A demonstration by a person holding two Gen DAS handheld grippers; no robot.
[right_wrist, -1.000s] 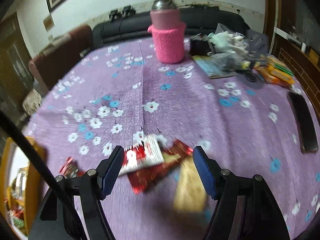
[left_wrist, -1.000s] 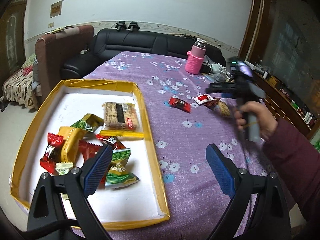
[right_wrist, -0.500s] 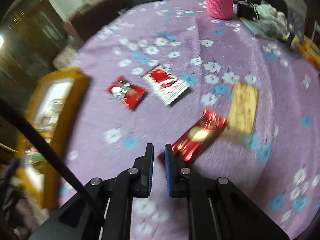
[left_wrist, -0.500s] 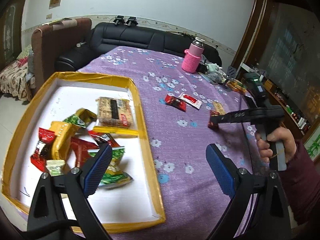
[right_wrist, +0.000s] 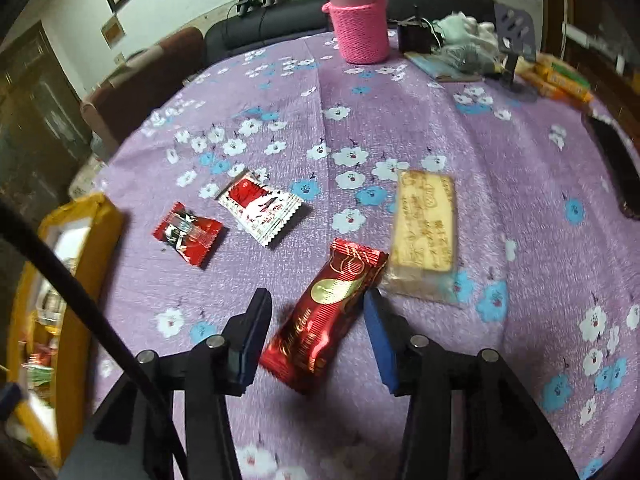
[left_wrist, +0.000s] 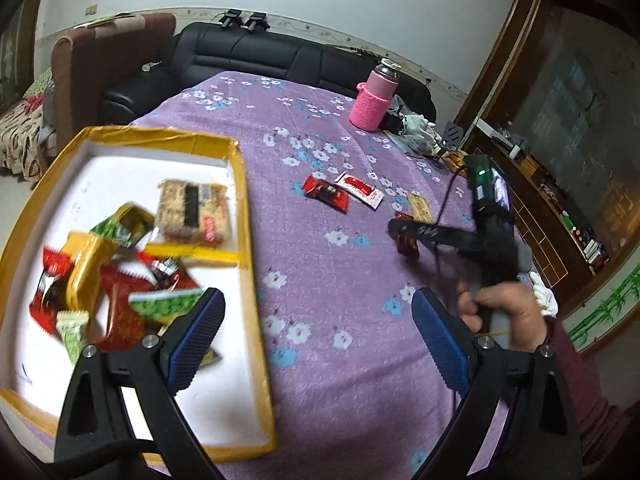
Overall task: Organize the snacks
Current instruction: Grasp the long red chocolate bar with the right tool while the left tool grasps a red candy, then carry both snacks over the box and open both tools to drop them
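Note:
A yellow-rimmed white tray (left_wrist: 244,200) on the purple flowered table holds several wrapped snacks (left_wrist: 120,276). My left gripper (left_wrist: 316,336) is open and empty, near the tray's right rim. My right gripper (right_wrist: 316,320) is open, its jaws on either side of a long dark-red wrapped bar (right_wrist: 328,312) lying on the cloth. It also shows in the left wrist view (left_wrist: 404,236), over that bar (left_wrist: 406,244). Loose on the cloth are a small red packet (right_wrist: 186,234), a white-and-red packet (right_wrist: 262,208) and a pale yellow wafer pack (right_wrist: 426,232).
A pink knitted bottle (right_wrist: 360,20) stands at the table's far side. Clutter and yellow boxes (right_wrist: 560,76) lie at the far right, with a black phone (right_wrist: 618,168) near the right edge. A black sofa (left_wrist: 248,60) is behind the table.
My right gripper was shut half a second ago and has opened; the dark-red bar now lies between its jaws. The left gripper stayed open and shifted slightly.

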